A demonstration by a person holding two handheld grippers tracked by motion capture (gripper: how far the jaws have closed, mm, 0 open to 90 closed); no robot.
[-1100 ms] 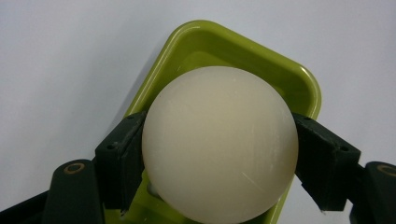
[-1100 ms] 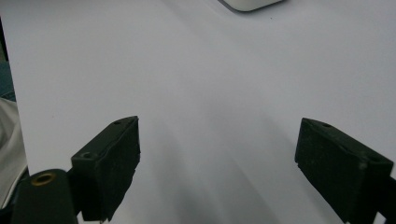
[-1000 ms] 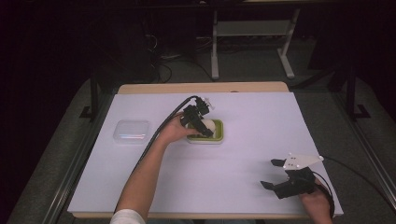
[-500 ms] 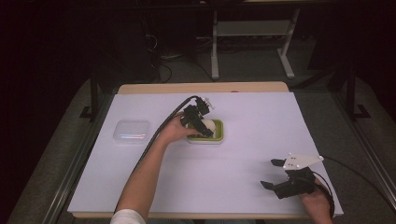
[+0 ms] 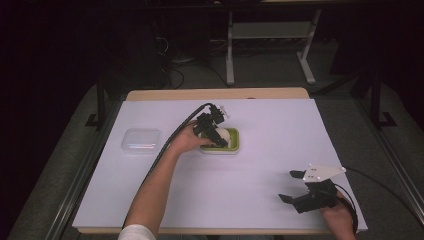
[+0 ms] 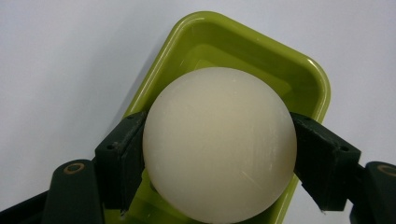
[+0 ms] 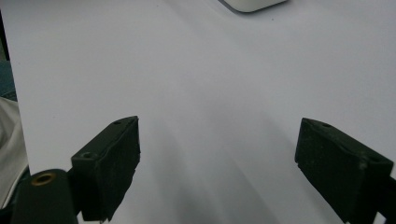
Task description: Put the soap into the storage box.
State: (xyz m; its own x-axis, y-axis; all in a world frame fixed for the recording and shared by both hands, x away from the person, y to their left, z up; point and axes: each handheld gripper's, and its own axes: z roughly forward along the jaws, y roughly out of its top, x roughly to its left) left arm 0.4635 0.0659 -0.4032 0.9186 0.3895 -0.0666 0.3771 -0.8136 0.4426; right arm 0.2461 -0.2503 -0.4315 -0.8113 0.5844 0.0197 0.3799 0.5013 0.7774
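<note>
While the left gripper's (image 6: 219, 154) fingers (image 6: 123, 158) press both sides of the cream ball (image 6: 219, 144), nothing has shifted over the last second: it hangs over the green tray (image 6: 313, 84), so either lifting out or setting in looks paused. The right gripper (image 5: 300, 187), well apart from the tray toward the person, has fingers (image 7: 109, 163) spread wide and empty. Count: one ball, one tray, one clear lidded box (image 5: 141, 140) left of the tray on the surface (image 5: 260, 175).

left gripper (image 5: 218, 138) at green tray (image 5: 234, 148) w/ pale ball (image 5: 223, 135); right gripper (image 5: 293, 186) apart, jaws spread, near table edge.
</note>
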